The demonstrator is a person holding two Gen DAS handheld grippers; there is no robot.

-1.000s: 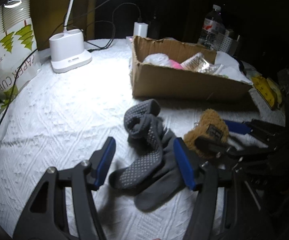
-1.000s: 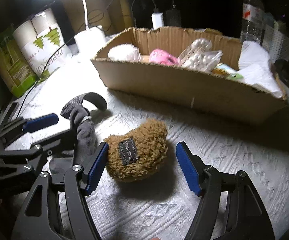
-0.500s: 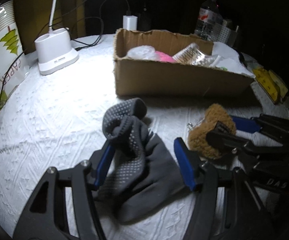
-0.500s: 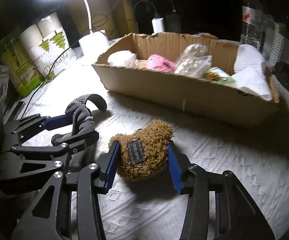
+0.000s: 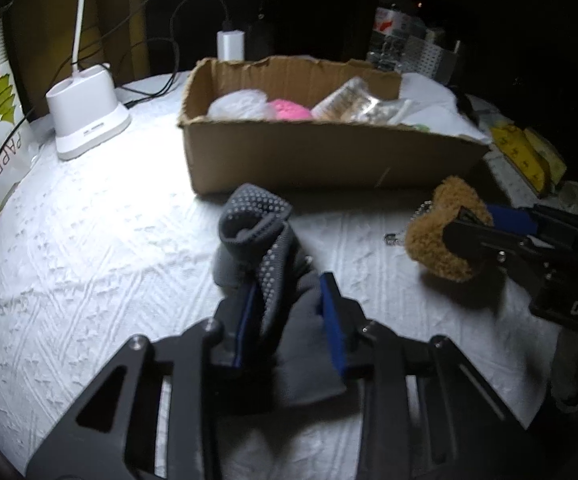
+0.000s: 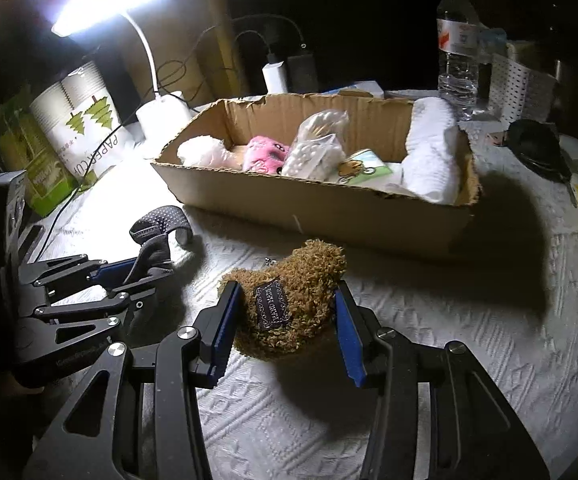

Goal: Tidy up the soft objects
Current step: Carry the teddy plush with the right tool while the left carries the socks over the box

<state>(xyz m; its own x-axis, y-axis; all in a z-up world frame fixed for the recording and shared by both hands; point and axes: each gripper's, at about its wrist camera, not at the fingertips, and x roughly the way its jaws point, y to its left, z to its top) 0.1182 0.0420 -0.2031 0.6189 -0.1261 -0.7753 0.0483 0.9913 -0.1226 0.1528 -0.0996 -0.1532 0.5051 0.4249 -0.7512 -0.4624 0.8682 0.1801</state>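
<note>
The cardboard box [image 6: 317,204] near the table's far edge already held soft items. Left gripper [image 5: 289,312] had just clamped the grey socks [image 5: 261,240]; right gripper [image 6: 285,320] squeezed the brown plush [image 6: 289,296]; both remained unboxed.

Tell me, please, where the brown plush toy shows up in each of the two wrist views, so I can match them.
Left wrist view: the brown plush toy sits at the right, clamped in the right gripper.
Right wrist view: it fills the lower centre, between that gripper's blue pads.
Shared landmark: the cardboard box just behind it in both.
</note>
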